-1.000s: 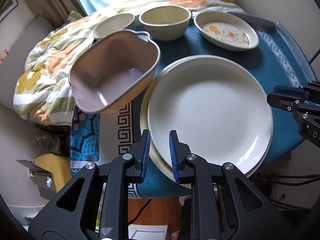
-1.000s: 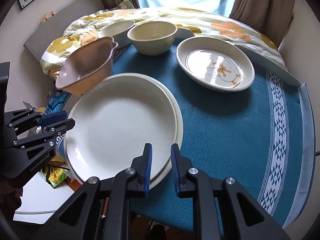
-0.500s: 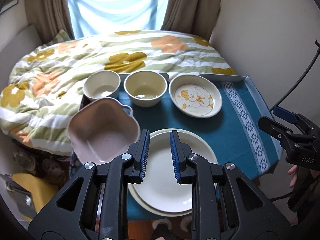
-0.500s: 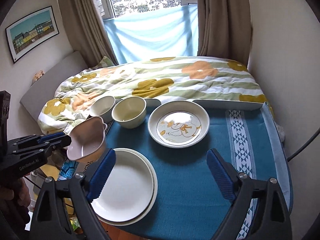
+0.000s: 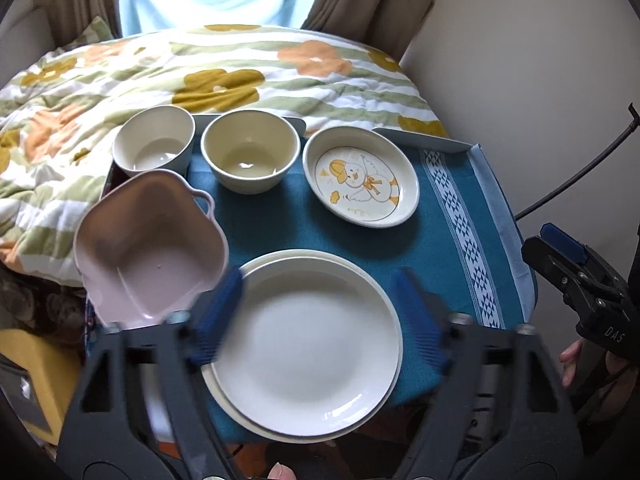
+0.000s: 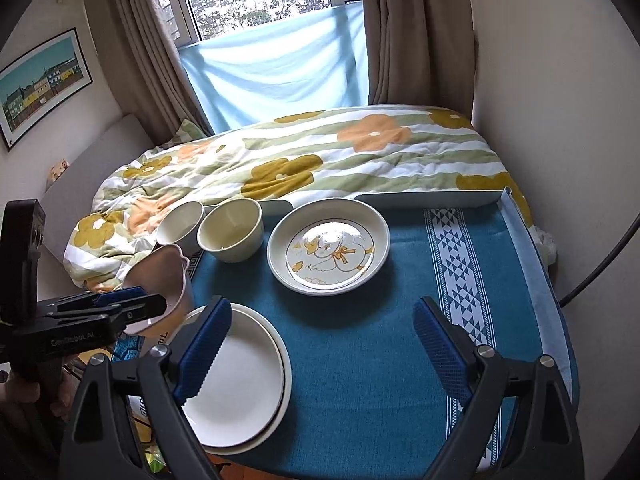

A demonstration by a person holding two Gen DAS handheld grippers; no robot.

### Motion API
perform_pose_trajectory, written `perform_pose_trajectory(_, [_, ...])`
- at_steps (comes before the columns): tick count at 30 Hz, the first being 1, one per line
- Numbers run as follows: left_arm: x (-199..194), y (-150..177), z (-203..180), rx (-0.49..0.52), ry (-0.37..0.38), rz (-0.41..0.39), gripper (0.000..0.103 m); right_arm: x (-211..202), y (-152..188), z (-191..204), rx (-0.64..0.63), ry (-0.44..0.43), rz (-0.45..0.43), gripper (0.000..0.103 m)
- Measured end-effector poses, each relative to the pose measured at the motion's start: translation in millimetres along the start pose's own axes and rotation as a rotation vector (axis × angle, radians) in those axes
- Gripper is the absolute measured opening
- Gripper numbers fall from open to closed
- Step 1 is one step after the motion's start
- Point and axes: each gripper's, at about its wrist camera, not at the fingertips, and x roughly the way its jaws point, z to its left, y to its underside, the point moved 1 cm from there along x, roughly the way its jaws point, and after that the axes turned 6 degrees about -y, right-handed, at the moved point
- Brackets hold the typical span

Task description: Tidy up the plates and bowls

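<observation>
A white plate [image 5: 306, 344] lies on a cream plate [image 5: 230, 408] at the table's near left; the stack also shows in the right wrist view [image 6: 236, 384]. A pink bowl [image 5: 150, 246] overhangs the left edge. Behind stand a white bowl [image 5: 154, 142], a cream bowl [image 5: 250, 150] and a duck plate [image 5: 360, 176]. My left gripper [image 5: 320, 320] is open and empty above the stacked plates, its fingers blurred. My right gripper [image 6: 320, 344] is open and empty over the blue cloth [image 6: 360, 344].
A flowered quilt [image 6: 320, 160] on a bed borders the table's far side. A wall stands close on the right, with a black cable [image 5: 580, 172] along it. The table's near edge drops to the floor.
Both grippers rose and pulled back from the stacked plates. The right gripper opened first; the left gripper has now opened wide too. The dishes have not moved.
</observation>
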Motion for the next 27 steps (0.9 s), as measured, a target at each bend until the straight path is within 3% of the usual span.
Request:
perform_pose_trajectory(5, [3, -10, 6, -0.019, 0.001, 0.001, 0.099, 1, -2, 0, -0.004, 0.015, -0.009, 0.09])
perform_pose_trajectory(13, [25, -35, 9, -0.098, 0.078, 0.023, 0.099, 10, -18, -18, 0.026, 0.008, -0.002, 0.09])
perform_pose_trajectory(16, [35, -41, 4, -0.151, 0.113, 0.026, 0.099, 24, -36, -38, 0.037, -0.001, 0.066, 0.09])
perform_pose_trajectory(22, [77, -50, -15, -0.247, 0.054, 0.056, 0.099, 70, -76, -84, -0.01, -0.058, 0.138, 0.09])
perform_pose_trajectory(25, [106, -52, -21, -0.335, 0.035, 0.079, 0.089, 113, -89, -104, -0.061, -0.118, 0.229, 0.09])
perform_pose_trajectory(27, [129, -54, -25, -0.377, 0.014, 0.106, 0.071, 141, -94, -118, -0.082, -0.176, 0.285, 0.09])
